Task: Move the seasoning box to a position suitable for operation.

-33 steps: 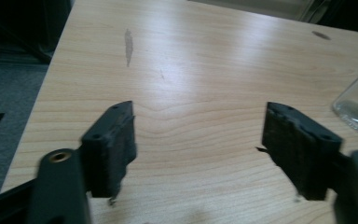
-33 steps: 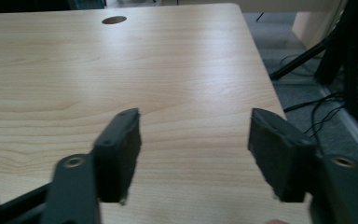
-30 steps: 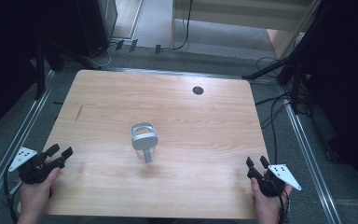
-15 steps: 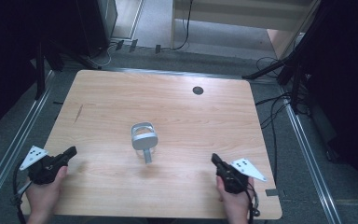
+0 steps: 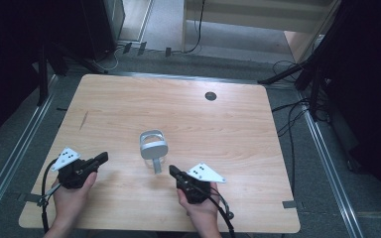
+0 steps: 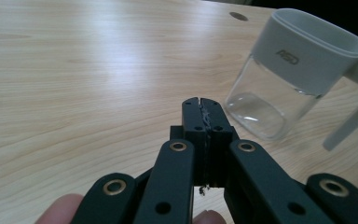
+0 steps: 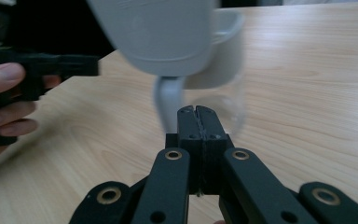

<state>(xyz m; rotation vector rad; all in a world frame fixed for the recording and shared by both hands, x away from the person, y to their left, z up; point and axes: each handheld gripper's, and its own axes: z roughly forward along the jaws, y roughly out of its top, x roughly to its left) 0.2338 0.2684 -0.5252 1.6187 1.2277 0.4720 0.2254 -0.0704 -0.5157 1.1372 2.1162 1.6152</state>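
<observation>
A: Wooden table (image 5: 129,104) under a fixed overhead camera, dark room around it. How do the tongs stand?

B: Both pairs are pressed tight together with nothing between them. The left gripper (image 5: 100,157) lies low at the near left; its jaws have just been closing. The right gripper (image 5: 172,170) points at the handle of the cup (image 5: 153,145), very near it but, as far as I can tell, not touching; its jaws have just been closing too.

A: And the cup?

B: Upright near the table's middle, between the 2 grippers: clear body, grey collar, handle toward the person.

A: Progress?

B: I'd judge it barely begun: the cup is ungripped, so everything is left.

A: Changes?

B: Both hands have come in from the table's edges, the right one farther. The cup hasn't moved.
</observation>
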